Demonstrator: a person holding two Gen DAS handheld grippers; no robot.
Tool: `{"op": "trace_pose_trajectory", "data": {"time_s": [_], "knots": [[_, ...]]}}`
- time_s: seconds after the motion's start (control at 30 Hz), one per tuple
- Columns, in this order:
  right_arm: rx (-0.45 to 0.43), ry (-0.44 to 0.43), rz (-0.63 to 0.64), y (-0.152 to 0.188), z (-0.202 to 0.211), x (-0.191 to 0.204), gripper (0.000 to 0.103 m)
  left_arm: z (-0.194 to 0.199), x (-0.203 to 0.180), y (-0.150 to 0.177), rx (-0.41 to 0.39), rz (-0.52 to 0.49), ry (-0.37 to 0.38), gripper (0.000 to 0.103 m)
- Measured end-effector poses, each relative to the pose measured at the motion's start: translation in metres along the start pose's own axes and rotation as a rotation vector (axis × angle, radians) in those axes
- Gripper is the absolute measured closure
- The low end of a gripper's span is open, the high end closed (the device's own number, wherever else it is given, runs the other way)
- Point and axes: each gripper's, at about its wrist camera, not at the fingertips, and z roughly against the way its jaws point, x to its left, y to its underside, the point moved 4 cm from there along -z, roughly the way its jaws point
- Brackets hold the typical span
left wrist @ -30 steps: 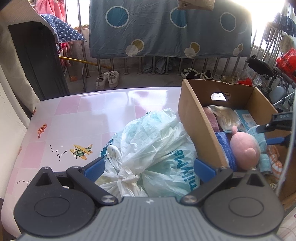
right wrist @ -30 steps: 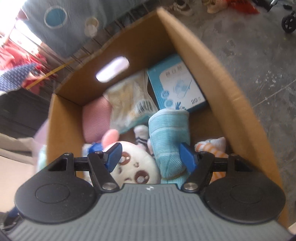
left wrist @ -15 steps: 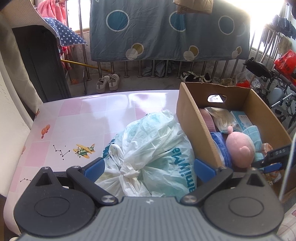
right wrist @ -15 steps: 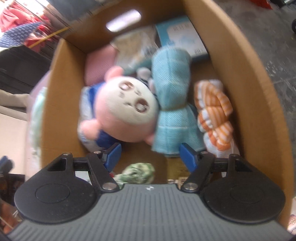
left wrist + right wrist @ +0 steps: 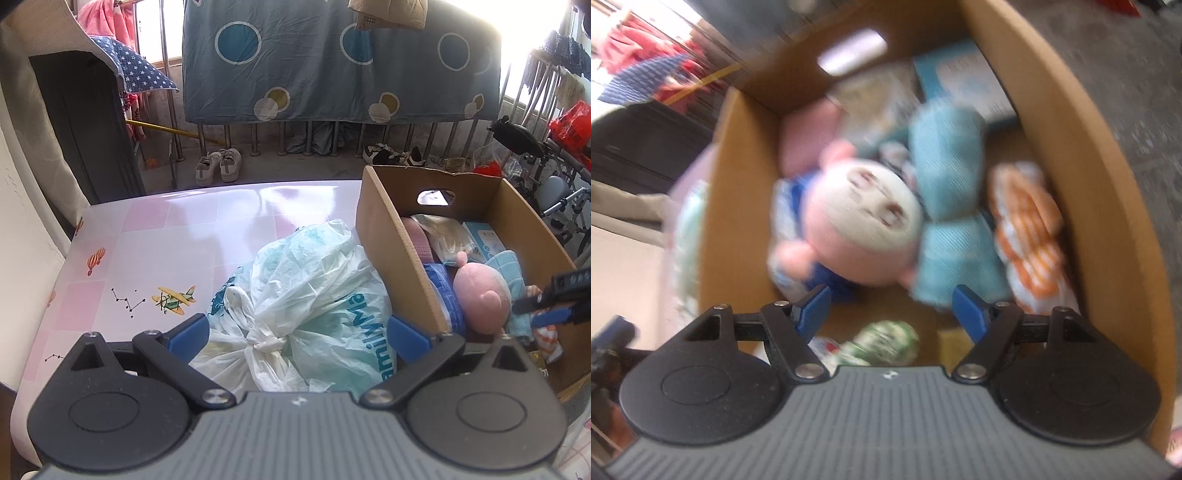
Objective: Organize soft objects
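Observation:
A cardboard box (image 5: 391, 240) stands at the table's right and holds a pink plush doll (image 5: 482, 299), a teal towel (image 5: 945, 173), an orange striped cloth (image 5: 1030, 229), a pink cloth and packets. A knotted white plastic bag (image 5: 306, 295) lies on the table left of the box. My left gripper (image 5: 297, 334) is open, its fingers either side of the bag's near end. My right gripper (image 5: 892, 308) is open and empty above the box's near end, with the doll (image 5: 864, 229) just beyond its fingertips; it also shows in the left wrist view (image 5: 554, 302).
The pink patterned table (image 5: 166, 236) stretches left and back of the bag. A small green-patterned item (image 5: 882, 341) lies at the box's near end. Beyond the table are railings, a hanging blue sheet (image 5: 332, 62), shoes (image 5: 218, 166) and a dark cabinet.
My right gripper has pulled back and up from deep inside the box, so the doll and towel now lie ahead of its fingertips. My left gripper has risen slightly, still open over the bag.

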Motion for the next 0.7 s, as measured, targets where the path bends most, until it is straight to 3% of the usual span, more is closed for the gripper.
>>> {"op": "trace_pose_trajectory", "data": {"time_s": [0.2,0.37,0.5,0.7], "knots": [[-0.129,-0.090,0.044,-0.039,0.006,0.032,0.029,0.001,0.001,0.000,0.002,0.002,-0.010,0.000],[-0.164,-0.133,0.015,-0.074,-0.027,0.042,0.029,0.001,0.000,0.001,0.004,-0.012,-0.025,0.000],[-0.134,-0.113,0.013,-0.073,-0.049,0.043,0.030,0.001,0.001,0.002,0.004,-0.011,-0.028,0.000],[-0.182,-0.121,0.007,-0.055,-0.020,0.045,0.029,0.006,0.000,0.006,0.010,-0.009,-0.015,0.000]]}}
